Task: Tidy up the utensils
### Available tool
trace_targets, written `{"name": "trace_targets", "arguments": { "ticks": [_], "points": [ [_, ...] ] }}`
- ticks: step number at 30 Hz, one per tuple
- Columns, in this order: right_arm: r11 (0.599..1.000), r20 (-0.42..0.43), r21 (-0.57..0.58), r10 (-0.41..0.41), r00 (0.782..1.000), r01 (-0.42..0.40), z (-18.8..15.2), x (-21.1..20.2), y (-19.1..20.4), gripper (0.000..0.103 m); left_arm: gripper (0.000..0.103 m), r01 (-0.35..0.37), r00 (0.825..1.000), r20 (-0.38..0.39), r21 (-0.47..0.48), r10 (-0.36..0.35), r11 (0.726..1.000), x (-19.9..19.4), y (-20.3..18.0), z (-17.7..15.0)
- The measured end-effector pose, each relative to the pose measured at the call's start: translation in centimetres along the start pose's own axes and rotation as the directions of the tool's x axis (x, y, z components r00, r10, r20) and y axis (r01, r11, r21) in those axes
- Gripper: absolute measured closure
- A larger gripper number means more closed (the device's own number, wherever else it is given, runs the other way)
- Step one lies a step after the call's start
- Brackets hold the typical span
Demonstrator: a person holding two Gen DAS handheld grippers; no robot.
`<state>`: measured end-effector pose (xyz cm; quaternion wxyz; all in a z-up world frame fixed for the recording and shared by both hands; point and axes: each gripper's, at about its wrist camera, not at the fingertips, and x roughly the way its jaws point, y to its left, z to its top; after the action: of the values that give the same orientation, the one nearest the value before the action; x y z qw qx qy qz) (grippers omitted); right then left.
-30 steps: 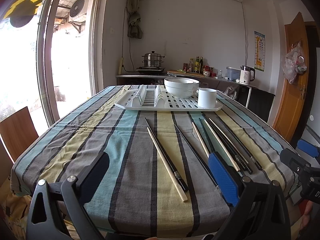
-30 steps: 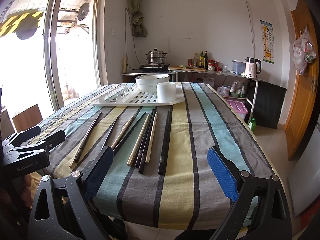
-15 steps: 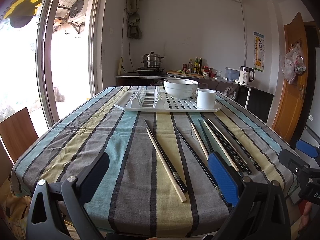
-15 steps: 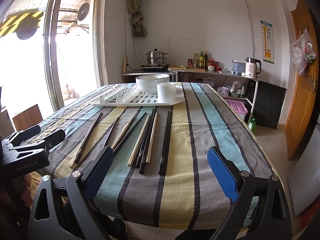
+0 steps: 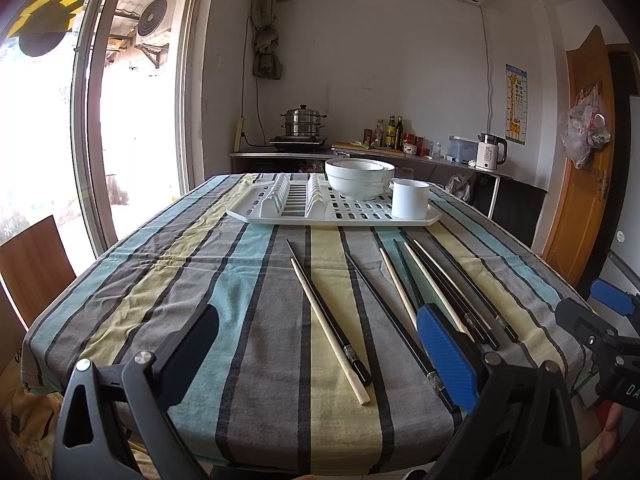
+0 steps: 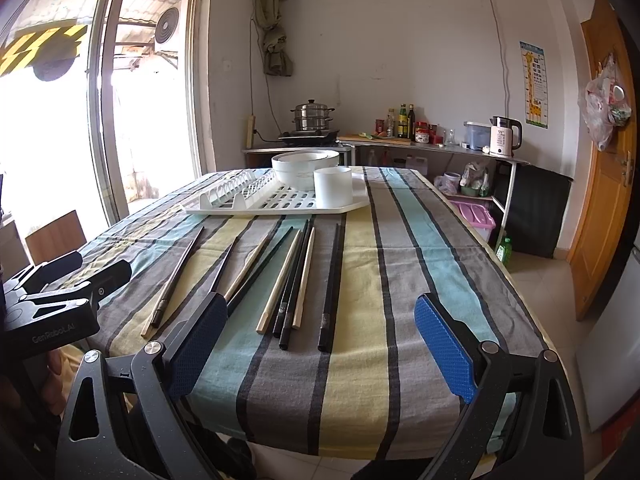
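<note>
Pale lettering reading "GenRobot.AI" runs along the black plastic body of the left claw (image 6: pixel 48 336) at the lower left of the right wrist view. In the left wrist view, the black body of the right claw (image 5: pixel 624 390) at the lower right edge shows only the cut-off letters "DA". The giraffe wall poster (image 6: pixel 535 84) at upper right carries rows of characters too small to read.
</note>
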<state>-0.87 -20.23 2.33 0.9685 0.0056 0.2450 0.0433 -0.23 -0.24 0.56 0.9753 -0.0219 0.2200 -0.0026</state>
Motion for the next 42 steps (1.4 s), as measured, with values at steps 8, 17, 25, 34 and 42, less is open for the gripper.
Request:
{"name": "trace_targets", "arguments": {
  "ticks": [8,17,25,34,42],
  "points": [
    [1.000,0.001,0.000,-0.001,1.000,0.001,0.0,0.0,0.0,0.008,0.002,0.003,1.000,0.005,0.000,-0.003,1.000,-0.1,0.1,0.3],
    [1.000,0.002,0.000,-0.001,1.000,0.001,0.0,0.0,0.0,0.008,0.002,0.006,1.000,0.006,0.000,-0.006,1.000,0.0,0.1,0.3],
    [1.000,0.000,0.000,0.000,1.000,0.000,0.1,-0.1,0.0,0.008,0.002,0.008,1.000,0.004,0.001,-0.008,1.000,0.0,0.1,0.3],
    [1.000,-0.002,-0.002,0.004,1.000,-0.004,0.3,0.0,0.0,0.008,0.002,0.009,1.000,0.000,0.002,-0.009,1.000,0.2,0.0,0.2],
    [1.000,-0.013,-0.013,0.010,1.000,-0.011,1.1,0.8,-0.1,0.008,0.002,0.031,0.998,-0.048,0.002,-0.031,1.000,1.5,0.2,0.5]
  ]
}}
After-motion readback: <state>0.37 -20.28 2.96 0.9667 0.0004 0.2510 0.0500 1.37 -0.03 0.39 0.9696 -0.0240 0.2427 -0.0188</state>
